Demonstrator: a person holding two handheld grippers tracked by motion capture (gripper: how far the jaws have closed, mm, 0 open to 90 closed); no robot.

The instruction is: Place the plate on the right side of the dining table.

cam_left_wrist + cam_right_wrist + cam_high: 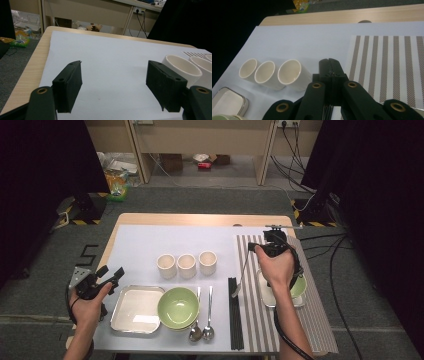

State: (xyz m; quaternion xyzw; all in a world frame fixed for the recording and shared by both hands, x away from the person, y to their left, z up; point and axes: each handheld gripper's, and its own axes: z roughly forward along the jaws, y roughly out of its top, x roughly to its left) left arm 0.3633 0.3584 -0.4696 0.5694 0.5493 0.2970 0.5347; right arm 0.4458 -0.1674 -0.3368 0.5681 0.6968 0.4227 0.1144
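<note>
Wooden surface (pixel 200 219), pale sheet (pixel 145 245) spread across it, striped mat (pixel 315 320) overlapping at right, cups (pixel 186 265), tray (pixel 136 310), bowl (pixel 178 307), spoons (pixel 202 332) on sheet

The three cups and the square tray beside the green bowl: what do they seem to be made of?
The cups: likely glazed ceramic, cream-white and smooth with thick rims. The square tray: probably polished metal, with a silvery rim that catches reflections. The green bowl beside it looks glossy; ceramic or melamine, hard to tell.

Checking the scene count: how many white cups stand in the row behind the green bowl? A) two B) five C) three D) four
C: three white cups stand side by side behind the green bowl; the right gripper view shows the same three.
</note>
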